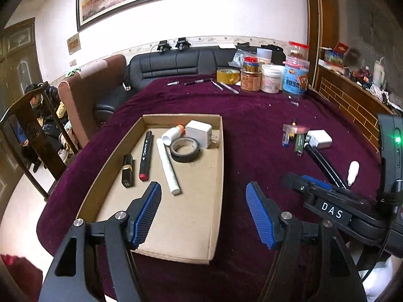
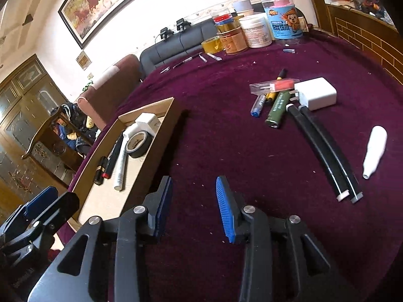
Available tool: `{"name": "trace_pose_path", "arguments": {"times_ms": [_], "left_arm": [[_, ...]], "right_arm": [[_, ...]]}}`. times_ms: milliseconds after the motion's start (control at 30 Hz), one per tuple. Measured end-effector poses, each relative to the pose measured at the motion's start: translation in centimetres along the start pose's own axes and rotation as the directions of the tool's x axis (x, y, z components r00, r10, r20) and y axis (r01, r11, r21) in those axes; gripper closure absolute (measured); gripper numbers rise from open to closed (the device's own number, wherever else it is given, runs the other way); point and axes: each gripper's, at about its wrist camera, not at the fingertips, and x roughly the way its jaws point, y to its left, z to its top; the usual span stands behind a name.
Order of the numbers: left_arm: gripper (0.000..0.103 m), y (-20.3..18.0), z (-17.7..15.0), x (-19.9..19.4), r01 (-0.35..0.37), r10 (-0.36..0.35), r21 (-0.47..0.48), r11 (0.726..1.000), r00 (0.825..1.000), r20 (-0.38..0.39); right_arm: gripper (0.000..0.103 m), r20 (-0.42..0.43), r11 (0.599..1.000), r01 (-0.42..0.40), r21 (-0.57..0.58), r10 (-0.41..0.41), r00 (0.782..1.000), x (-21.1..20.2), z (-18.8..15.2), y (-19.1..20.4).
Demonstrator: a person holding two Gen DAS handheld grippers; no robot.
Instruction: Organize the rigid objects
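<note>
A: Charger (image 2: 316, 96) sits on the tabletop (image 2: 226, 138) among loose pens, outside the cardboard tray (image 1: 219, 166). It looks light and stiff; take its flat sides.

B: Your left gripper (image 1: 203, 216) and right gripper (image 2: 194, 207) both have fingers apart, empty ("DAS" reads on one).

In the left wrist view the right claw (image 1: 299, 178) is partly cut off by the picture's edge. The clear case (image 1: 295, 128) there is blurred. Print on the blue jar (image 2: 282, 22) is too small to read.
</note>
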Motion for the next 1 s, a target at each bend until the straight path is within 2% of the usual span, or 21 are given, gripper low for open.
{"name": "trace_pose_path", "arguments": {"times_ms": [400,1000], "left_arm": [[0.039,-1.2,-1.2,1.2,-0.004,0.006,0.031,1.000,0.998,-0.065],[0.039,-1.1,-2.0,2.8,0.009,-0.007,0.018,1.000,0.992,-0.127]], "right_arm": [[0.069,-0.009,0.999,0.032,0.037,-0.032,0.999,0.1,-0.7,-1.9],[0.069,-0.043,0.998,0.042,0.039,-0.040,0.998,0.9,-1.0,-2.2]]}}
